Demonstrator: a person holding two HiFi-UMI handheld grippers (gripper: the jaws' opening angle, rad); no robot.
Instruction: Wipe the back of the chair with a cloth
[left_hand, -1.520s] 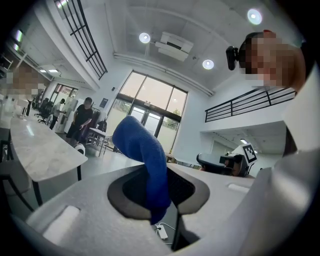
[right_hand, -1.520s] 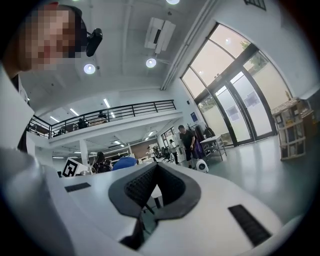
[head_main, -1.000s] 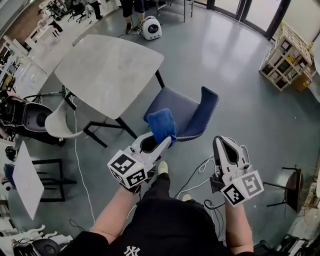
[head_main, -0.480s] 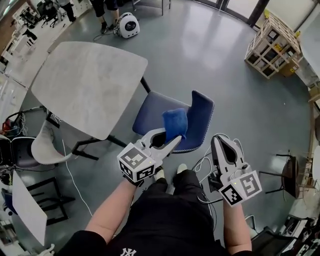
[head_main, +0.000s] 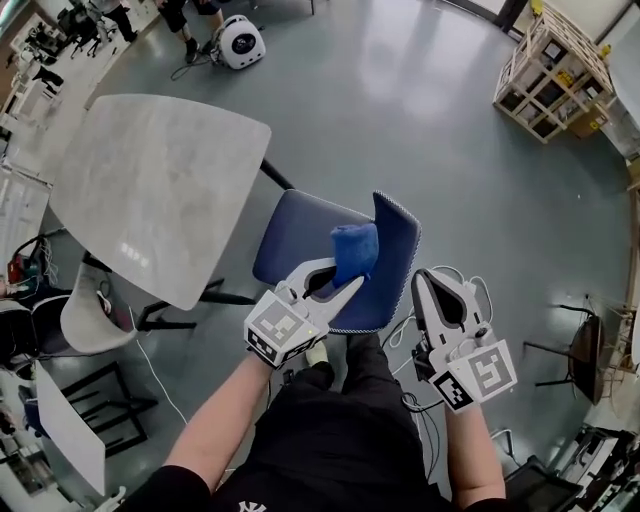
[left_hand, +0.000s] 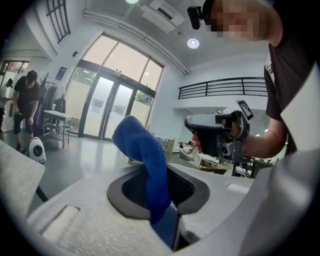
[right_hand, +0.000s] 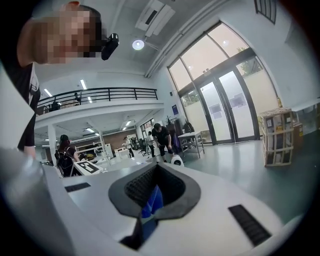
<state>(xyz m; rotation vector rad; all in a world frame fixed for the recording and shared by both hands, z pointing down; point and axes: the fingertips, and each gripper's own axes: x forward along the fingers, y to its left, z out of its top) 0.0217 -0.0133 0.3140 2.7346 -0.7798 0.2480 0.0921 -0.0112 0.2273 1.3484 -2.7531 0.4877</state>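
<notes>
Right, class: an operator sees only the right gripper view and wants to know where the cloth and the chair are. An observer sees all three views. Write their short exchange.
Operator: My view shows only a blue sliver past my jaws. Who has the cloth?
Observer: The left gripper is shut on the blue cloth, which sticks out beyond its jaws.
Operator: And where is that cloth relative to the chair?
Observer: In the head view it sits by the inner face of the chair back, above the seat. I cannot confirm that it touches.
</notes>
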